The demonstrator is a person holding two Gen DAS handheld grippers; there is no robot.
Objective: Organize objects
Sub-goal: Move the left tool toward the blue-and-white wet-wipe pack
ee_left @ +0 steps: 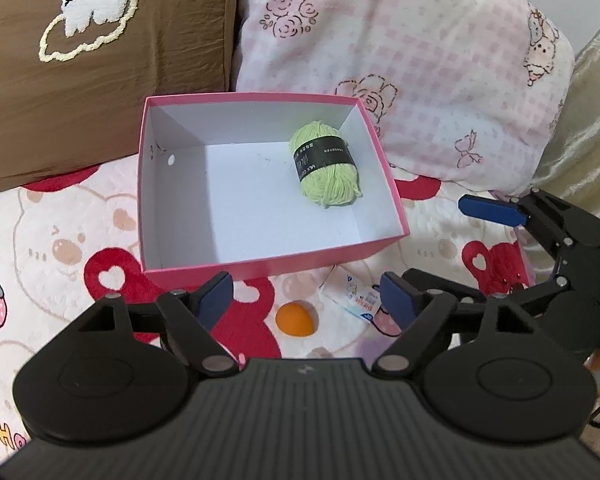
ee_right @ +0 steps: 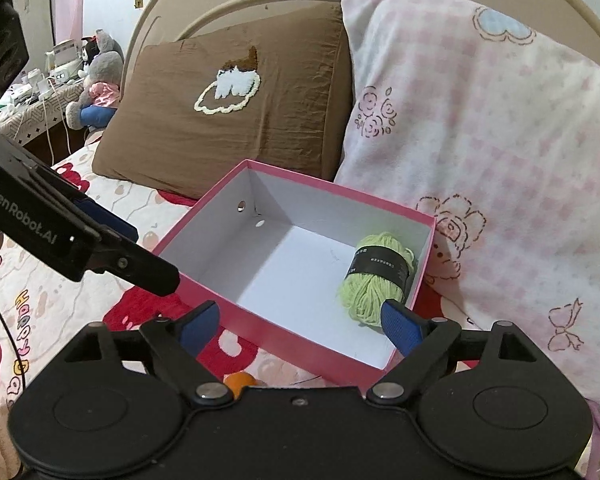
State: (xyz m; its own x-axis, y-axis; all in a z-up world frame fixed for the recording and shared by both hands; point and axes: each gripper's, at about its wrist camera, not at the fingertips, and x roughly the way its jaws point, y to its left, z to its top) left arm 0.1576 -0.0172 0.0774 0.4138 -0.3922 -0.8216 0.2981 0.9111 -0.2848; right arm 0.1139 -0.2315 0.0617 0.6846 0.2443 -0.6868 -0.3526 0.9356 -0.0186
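Container: pink box (ee_left: 260, 258), white inside, open-topped, standing on the printed bedspread (ee_left: 40, 248) in front of the brown pillow (ee_left: 100, 80) and the pink checked pillow (ee_left: 440, 80).
Stowed: green yarn skein (ee_left: 326, 164) with a dark paper band, lying on the box floor against the far right corner; the rest of the floor is bare.
Outstanding: orange ball (ee_left: 295, 319) on the bedspread, just in front of the box's near wall; white printed packet (ee_left: 356, 294) beside it to the right, also outside the box.
Left gripper (ee_left: 308, 298): jaws apart, nothing between them, hanging over the ball and packet.
Right gripper (ee_right: 300, 324): jaws apart, empty, poised above the near right corner of the box.
Progress: judged early; one item in, at least two left to gather.
Next candidates: ball or packet, both near the left gripper.
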